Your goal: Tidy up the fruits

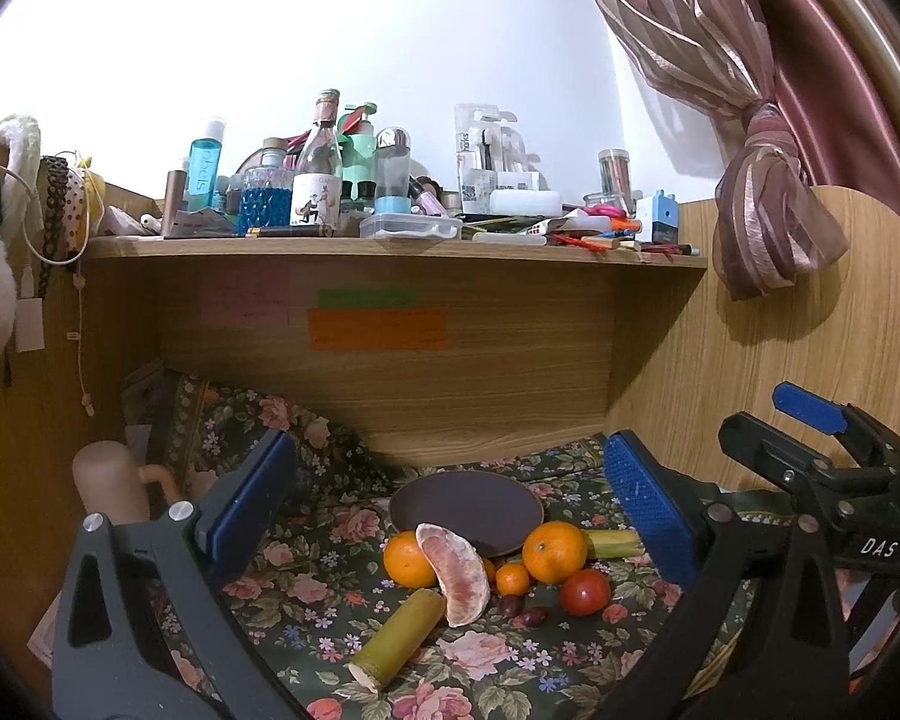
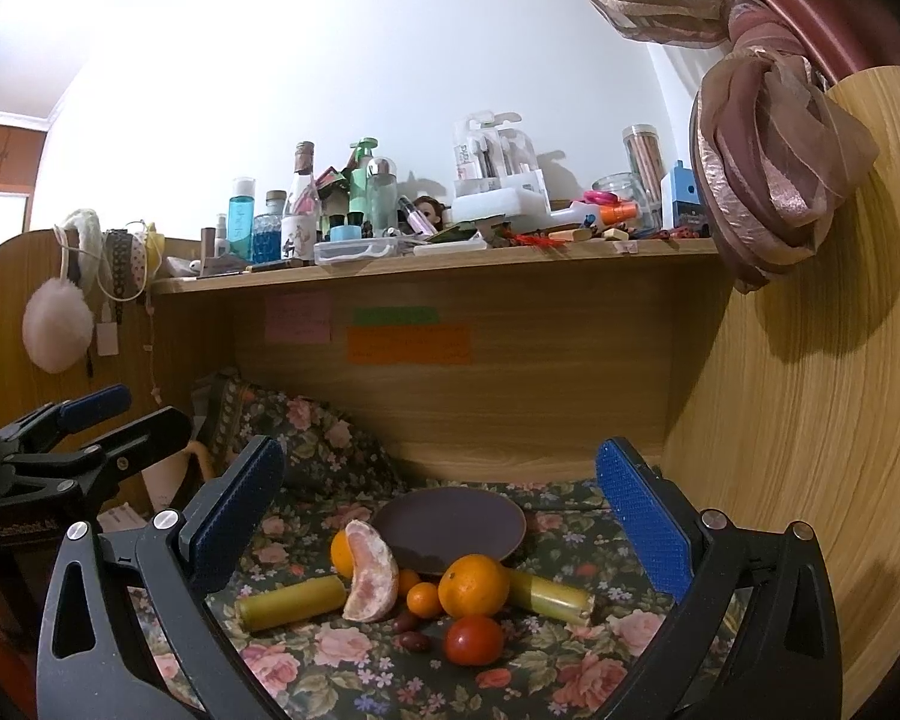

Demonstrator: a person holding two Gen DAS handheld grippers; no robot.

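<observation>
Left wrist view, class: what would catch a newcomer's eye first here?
The bright fruit heap on the flowered cloth: a peeled pink pomelo wedge leaning on a round orange, with a red tomato to its right. Behind them sits an empty dark brown round plate, and above, a crowded wooden shelf.

Left tool (image 1: 450, 510) and right tool (image 2: 441, 516) side by side, jaws spread wide, both holding nothing.

The cloth (image 2: 342, 648) under the fruit is matt printed fabric with a flower pattern. The plate (image 2: 450, 525) looks smooth and dull brown. The tomato (image 2: 473, 641) is glossy, the oranges (image 2: 473, 585) finely pitted, the peeled pomelo (image 2: 369, 576) pithy and matt. The shelf (image 2: 450, 264) is wood-grain board. The pads (image 2: 642, 525) are ribbed blue plastic or rubber, on black plastic frames with metal screws.
</observation>
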